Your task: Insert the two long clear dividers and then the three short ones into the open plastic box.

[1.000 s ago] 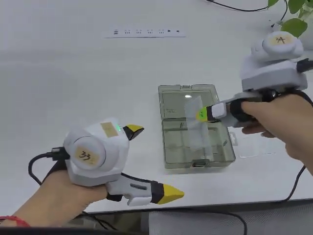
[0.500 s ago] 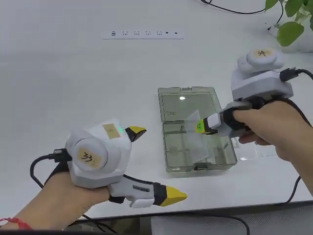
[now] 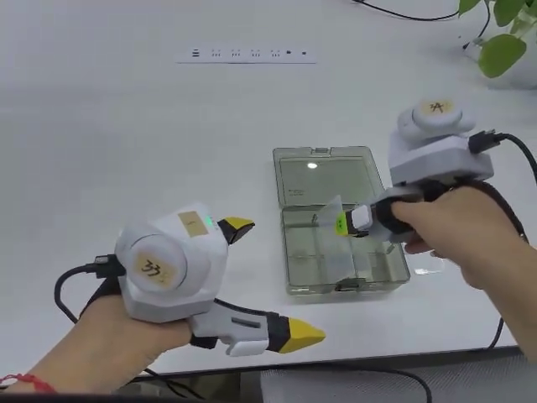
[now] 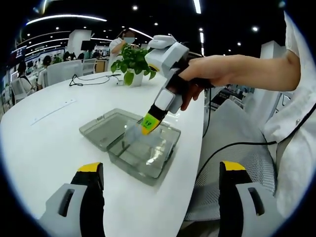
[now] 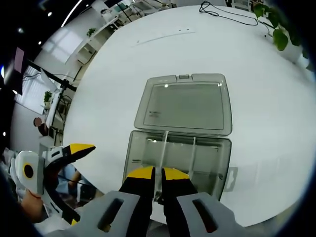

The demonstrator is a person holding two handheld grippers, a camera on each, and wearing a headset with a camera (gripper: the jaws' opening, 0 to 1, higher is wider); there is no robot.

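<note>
The open smoky plastic box (image 3: 289, 252) lies on the white table, lid (image 3: 323, 175) flat behind the tray. My right gripper (image 3: 340, 223) hovers over the tray, shut on a clear divider (image 3: 334, 243) that hangs down into it. In the right gripper view the yellow tips (image 5: 158, 174) pinch that divider (image 5: 161, 145) edge-on, and a second clear divider (image 5: 193, 148) stands in the tray (image 5: 222, 163) to its right. My left gripper (image 3: 270, 281) is held open at the lower left, short of the box, with nothing between its jaws; in its own view the open gripper (image 4: 160, 170) faces the box (image 4: 98, 131).
More clear divider pieces (image 3: 438, 262) lie on the table just right of the box. A power strip (image 3: 249, 54) sits at the far side, a potted plant (image 3: 497, 42) and a cable at the back right. The table's front edge runs just below my left gripper.
My right gripper has come down and slightly left with the divider, from above the hinge to over the tray. The left gripper has stayed put, open.
</note>
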